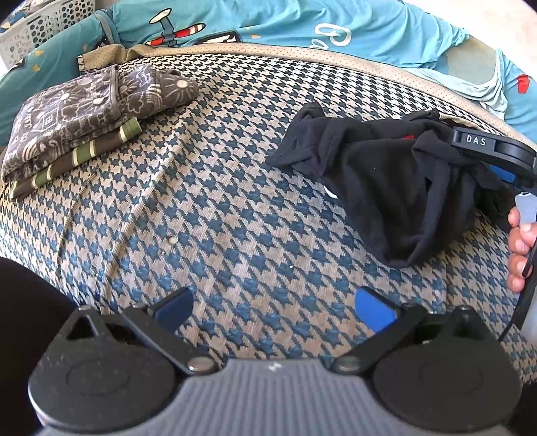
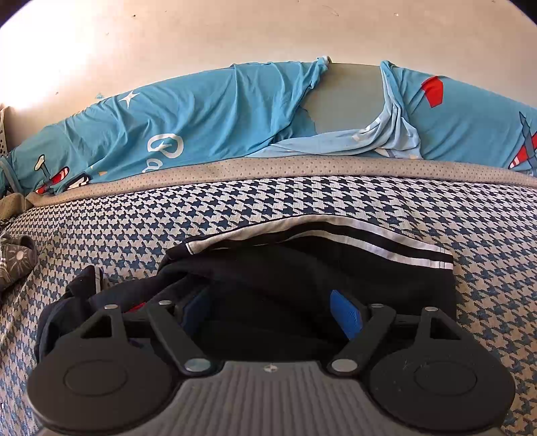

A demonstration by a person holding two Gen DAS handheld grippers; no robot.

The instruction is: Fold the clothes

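Nearest the left wrist lens, the left gripper [image 1: 273,307] hangs over bare houndstooth cover [image 1: 214,214], its blue-padded fingers spread wide with nothing between them. From that view, the black garment [image 1: 386,187] lies crumpled at about 2 o'clock, well apart from those fingers. At its far right edge the right gripper [image 1: 503,167] reaches into the cloth, and a hand [image 1: 518,248] grips its handle at 3 o'clock. At 10 o'clock sits a stack [image 1: 77,134] of folded clothes, a grey patterned piece on top of a green striped one. A white basket [image 1: 43,23] shows at 11 o'clock, and a blue printed sheet [image 1: 302,26] runs along 12 o'clock.

In the right wrist view, the right gripper [image 2: 273,312] sits down in the black garment [image 2: 302,268], its fingers parted with dark cloth bunched between and around them; whether the pads pinch the cloth I cannot tell. The garment's white-striped band [image 2: 352,238] lies at 12 o'clock, just beyond the fingers. The blue sheet [image 2: 201,117] lies against the wall [image 2: 235,30] behind.
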